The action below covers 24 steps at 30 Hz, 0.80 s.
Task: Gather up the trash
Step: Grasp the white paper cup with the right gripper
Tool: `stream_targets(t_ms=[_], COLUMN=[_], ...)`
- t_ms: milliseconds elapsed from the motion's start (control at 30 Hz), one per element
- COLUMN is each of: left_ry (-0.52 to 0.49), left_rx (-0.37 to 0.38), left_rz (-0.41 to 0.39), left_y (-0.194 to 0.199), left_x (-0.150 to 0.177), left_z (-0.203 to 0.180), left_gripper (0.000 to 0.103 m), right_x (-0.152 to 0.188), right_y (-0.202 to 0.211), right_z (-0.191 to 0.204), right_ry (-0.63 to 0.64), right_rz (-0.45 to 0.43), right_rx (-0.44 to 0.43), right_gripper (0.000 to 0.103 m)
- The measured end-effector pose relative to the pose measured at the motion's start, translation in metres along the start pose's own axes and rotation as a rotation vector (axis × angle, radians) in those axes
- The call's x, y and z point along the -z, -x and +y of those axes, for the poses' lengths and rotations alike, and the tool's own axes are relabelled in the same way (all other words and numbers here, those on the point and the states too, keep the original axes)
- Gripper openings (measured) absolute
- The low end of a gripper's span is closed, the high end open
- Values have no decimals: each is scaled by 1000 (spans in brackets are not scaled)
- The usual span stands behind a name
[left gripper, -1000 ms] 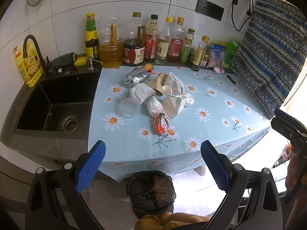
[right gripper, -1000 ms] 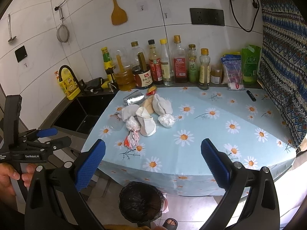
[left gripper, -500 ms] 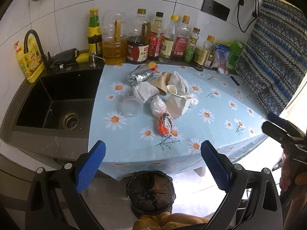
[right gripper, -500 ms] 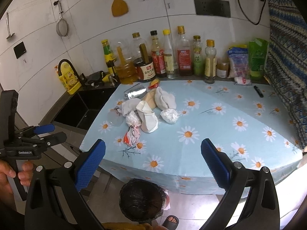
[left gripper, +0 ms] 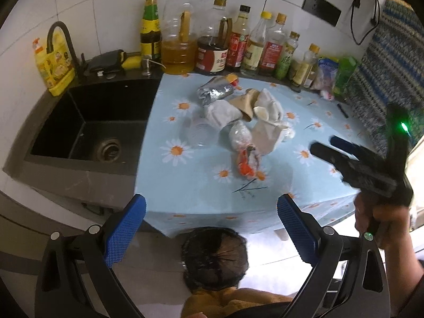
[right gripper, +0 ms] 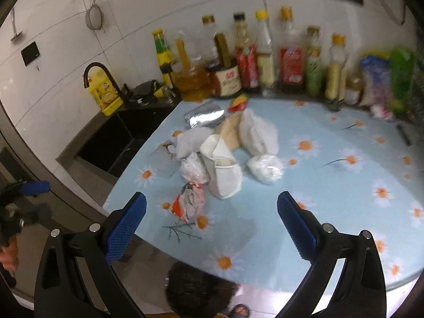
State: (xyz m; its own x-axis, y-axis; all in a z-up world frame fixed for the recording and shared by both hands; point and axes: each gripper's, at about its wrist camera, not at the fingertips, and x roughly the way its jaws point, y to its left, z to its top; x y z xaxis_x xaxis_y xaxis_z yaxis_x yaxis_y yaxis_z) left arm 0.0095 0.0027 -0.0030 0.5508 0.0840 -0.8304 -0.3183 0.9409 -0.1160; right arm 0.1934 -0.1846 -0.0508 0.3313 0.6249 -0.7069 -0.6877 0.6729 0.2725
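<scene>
Trash pile (left gripper: 238,122) lies near the middle of the daisy-print surface (left gripper: 190,185), in front of the bottle row (left gripper: 238,50) at the wall. Nearest the front edge of the pile is an orange-and-white wrapper (right gripper: 189,201); behind it, a white paper cup (right gripper: 225,175) on its side, and what appears to be a foil pouch (right gripper: 204,116) at the back. Bin (left gripper: 214,257), lined in black, stands on the floor below the surface's front edge. Left tongs (left gripper: 212,228) and right tongs (right gripper: 212,225): both spread wide apart, empty, short of the pile.
</scene>
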Motion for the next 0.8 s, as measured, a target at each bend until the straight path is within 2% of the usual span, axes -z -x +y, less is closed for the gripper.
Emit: stream_targets(t_ms=[167,333,467,600,667,767,800], left_ry=[33,66,80,80,73,68,70], left_rx=[-22,-37,-55,-66,-68,-66,-63], left_rz=[27,45,54,64,66,64,64], left_y=[-5,-7,-7,-9,-9,-9,-9], left_x=[4,9,12,13,13,13,13], left_z=[3,5,5,2,-1,-4,-5], left_gripper=[96,96,96,96,96,96,96], right_x=[-16,-26,-27,-26,-27,-25,-25], right_y=[-47,-78,-96,-105,-110,-112,-112], right_z=[-13,-15,-17,-19,-19,-20,-21], right_ry=[15,61,85,94,91,94,91], right_rz=[58,100,136,149,160,170,173], right_rx=[-28,7,2,5,0,0,-3], right_gripper=[89,86,68,65,48,38,38])
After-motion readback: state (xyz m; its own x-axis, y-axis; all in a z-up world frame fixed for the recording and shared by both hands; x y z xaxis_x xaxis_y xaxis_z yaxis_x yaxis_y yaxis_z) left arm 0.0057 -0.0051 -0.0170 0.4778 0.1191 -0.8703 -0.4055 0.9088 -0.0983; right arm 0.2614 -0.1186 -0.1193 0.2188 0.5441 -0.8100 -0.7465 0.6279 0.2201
